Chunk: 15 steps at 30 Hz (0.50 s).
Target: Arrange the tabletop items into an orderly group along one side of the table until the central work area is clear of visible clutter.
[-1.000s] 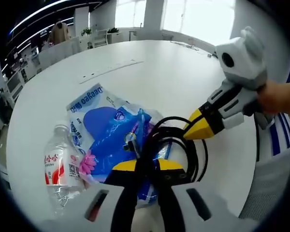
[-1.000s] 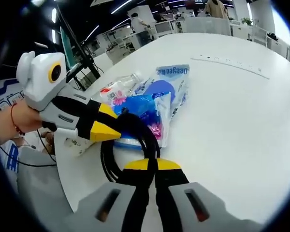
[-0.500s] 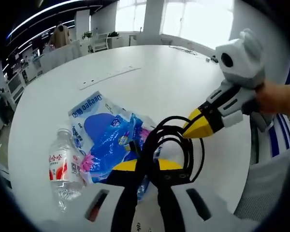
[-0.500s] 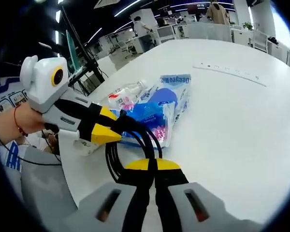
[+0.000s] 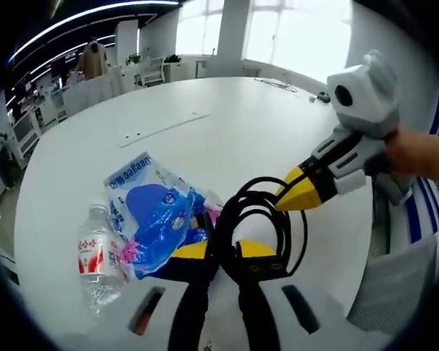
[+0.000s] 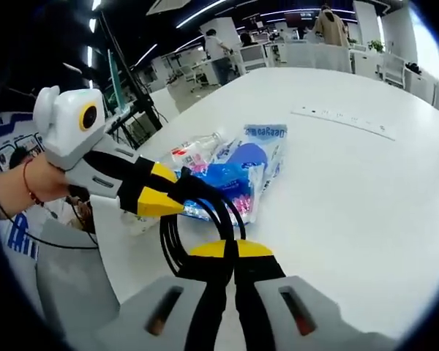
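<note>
A black coiled cable (image 5: 263, 219) hangs between my two grippers. My left gripper (image 5: 221, 250) is shut on one side of the coil, its yellow tips pressed together. My right gripper (image 5: 289, 197) comes in from the right, held by a hand, and is shut on the coil's far side. In the right gripper view my right gripper (image 6: 230, 250) clamps the cable (image 6: 194, 234), and the left gripper (image 6: 164, 199) bites it from the left. A blue printed plastic bag (image 5: 157, 216) (image 6: 238, 172) lies on the white table (image 5: 227, 124). A clear water bottle (image 5: 95, 252) (image 6: 194, 150) lies against the bag.
A long flush strip (image 5: 161, 126) (image 6: 344, 117) runs across the round table's middle. Desks, chairs and a standing person (image 5: 93, 58) fill the office behind. The table's near edge (image 6: 106, 248) drops to a grey floor.
Both cameras have risen and drawn back, so the bag and bottle look smaller and lower. The cable stays clamped in both grippers, lifted off the bag.
</note>
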### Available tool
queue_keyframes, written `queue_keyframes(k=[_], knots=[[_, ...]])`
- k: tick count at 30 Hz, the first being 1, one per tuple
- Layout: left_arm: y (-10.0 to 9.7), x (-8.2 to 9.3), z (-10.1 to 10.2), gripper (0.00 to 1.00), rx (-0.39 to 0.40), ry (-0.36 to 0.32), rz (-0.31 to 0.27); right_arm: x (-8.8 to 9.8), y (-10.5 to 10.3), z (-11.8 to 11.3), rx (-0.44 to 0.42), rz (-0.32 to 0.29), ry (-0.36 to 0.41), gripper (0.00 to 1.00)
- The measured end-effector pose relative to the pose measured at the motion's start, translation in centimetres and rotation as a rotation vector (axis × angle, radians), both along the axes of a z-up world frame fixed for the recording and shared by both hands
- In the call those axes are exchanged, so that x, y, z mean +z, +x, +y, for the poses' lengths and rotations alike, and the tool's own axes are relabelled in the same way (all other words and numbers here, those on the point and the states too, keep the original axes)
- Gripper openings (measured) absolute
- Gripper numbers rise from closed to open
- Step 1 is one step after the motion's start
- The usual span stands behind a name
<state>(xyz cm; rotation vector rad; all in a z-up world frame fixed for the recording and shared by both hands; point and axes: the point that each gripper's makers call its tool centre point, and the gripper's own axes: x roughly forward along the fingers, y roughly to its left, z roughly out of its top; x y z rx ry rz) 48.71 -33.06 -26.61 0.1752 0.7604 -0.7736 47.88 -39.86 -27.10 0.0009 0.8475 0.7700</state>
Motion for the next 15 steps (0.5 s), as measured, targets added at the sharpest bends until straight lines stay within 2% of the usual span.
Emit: queue_keyframes(k=[15], knots=[[-1.0,2.4,-2.3,0.11,-0.011,-0.022,-0.02,2.3,-1.1,-2.2,-0.013,-0.039,-0.001,0.0]])
